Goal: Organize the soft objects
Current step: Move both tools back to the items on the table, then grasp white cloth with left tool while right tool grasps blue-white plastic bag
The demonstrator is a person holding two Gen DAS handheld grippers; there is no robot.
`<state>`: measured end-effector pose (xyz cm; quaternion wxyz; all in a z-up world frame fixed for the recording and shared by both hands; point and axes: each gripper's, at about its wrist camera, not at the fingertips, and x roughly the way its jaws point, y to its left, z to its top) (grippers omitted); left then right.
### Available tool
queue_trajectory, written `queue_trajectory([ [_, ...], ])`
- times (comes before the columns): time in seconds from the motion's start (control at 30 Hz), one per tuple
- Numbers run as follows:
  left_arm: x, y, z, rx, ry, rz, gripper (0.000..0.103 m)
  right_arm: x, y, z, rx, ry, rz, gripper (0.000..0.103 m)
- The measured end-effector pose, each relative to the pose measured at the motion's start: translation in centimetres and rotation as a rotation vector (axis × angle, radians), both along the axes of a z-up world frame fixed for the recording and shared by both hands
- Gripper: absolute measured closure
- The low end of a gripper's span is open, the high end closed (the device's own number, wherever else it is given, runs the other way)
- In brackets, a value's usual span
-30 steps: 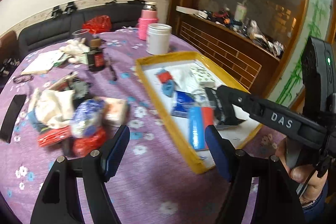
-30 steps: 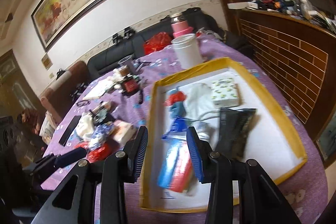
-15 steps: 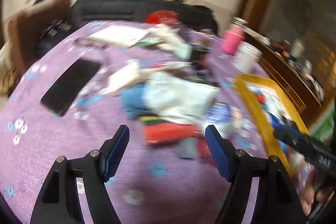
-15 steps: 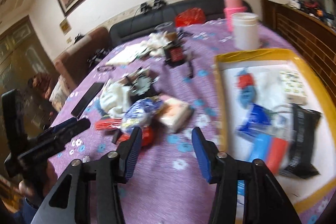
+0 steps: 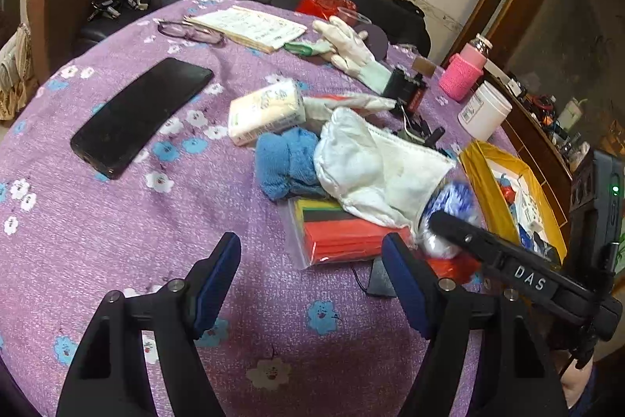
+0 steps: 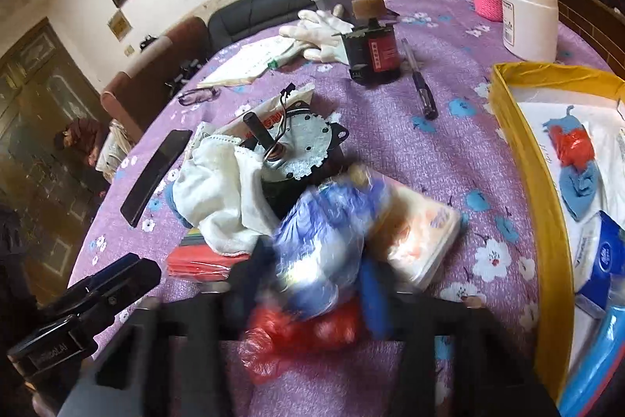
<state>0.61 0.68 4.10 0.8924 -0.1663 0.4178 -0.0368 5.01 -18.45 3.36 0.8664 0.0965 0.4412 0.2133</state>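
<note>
Right now your right gripper point(image 6: 312, 272) has just been closing, and the blue-and-white plastic-wrapped bundle point(image 6: 332, 233) sits between its blurred blue pads; the pads look pressed against its sides, so you are grasping it. Take that bundle as your landmark. Directly under it, toward you, lies a crumpled red plastic bag point(image 6: 297, 335), touching it. Just to its right, touching it, is a pale tissue pack point(image 6: 418, 233), and further right stands the yellow-rimmed tray point(image 6: 535, 182), already holding a red-and-blue cloth point(image 6: 574, 159) and a blue tissue packet point(image 6: 601, 260). Behind the bundle sits a small metal motor point(image 6: 300, 147) with wires, and left of it a white cloth point(image 6: 222, 190) is draped partly over that motor. Lower left of the bundle lies a clear bag of red and multicoloured sheets point(image 5: 336, 229), its far end under the white cloth. In the left wrist view your left gripper point(image 5: 312, 280) hangs released, jaws wide apart over bare purple tablecloth point(image 5: 156, 260), with nothing between them; it is left of the bundle, near that clear bag. A blue towel point(image 5: 289, 163) lies beyond the clear bag, beside the white cloth, and another tissue pack point(image 5: 265, 112) lies just past the towel.
</note>
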Motion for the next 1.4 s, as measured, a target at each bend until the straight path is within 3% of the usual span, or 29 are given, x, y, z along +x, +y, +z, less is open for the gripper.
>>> queue_trajectory([
  [0.03,0.1,-0.2,-0.1,0.0,0.005,-0.008,0.029,-0.2,-0.4,0.1,0.009,-0.026,-0.001,0.071],
  [0.2,0.4,-1.1,-0.2,0.02,0.012,-0.031,0.029,-0.5,-3.8,1.9,0.091,-0.121,-0.056,0.071],
  [0.37,1.6,-2.0,1.1,0.054,0.029,-0.049,0.029,-0.2,-5.9,1.9,0.183,-0.099,-0.08,0.071],
  [0.57,6.2,-4.3,0.8,0.232,0.066,-0.1,0.029,-0.5,-6.9,2.5,0.229,-0.101,-0.088,0.071],
  [0.7,7.5,-5.8,-0.2,0.383,0.01,-0.072,0.03,-0.5,-6.9,2.4,0.229,-0.096,-0.087,0.071],
  [0.73,7.5,-6.0,-0.3,0.422,-0.015,-0.056,0.046,-0.4,-6.8,2.2,0.229,-0.088,-0.087,0.071],
  [0.77,7.4,-6.3,-0.4,0.456,-0.029,-0.051,0.075,-0.3,-6.8,2.1,0.23,-0.084,-0.087,0.071],
  [0.8,7.1,-6.5,-0.4,0.495,-0.05,-0.043,0.085,-0.2,-6.8,1.9,0.23,-0.076,-0.085,0.07],
  [0.9,6.9,-5.7,0.2,0.472,-0.068,-0.043,0.092,-0.1,-6.9,1.9,0.237,-0.069,-0.088,0.07],
  [1.17,1.8,-2.1,3.2,0.256,-0.054,-0.059,0.092,-0.6,-6.5,2.4,0.246,-0.088,-0.054,0.07],
  [1.27,-1.1,-0.6,3.3,0.25,-0.048,-0.055,0.092,-1.4,-5.0,2.8,0.242,-0.104,0.029,0.07],
  [1.4,-4.4,1.5,2.1,0.239,0.012,-0.086,0.092,-3.6,-0.7,3.0,0.206,-0.123,0.248,0.07],
])
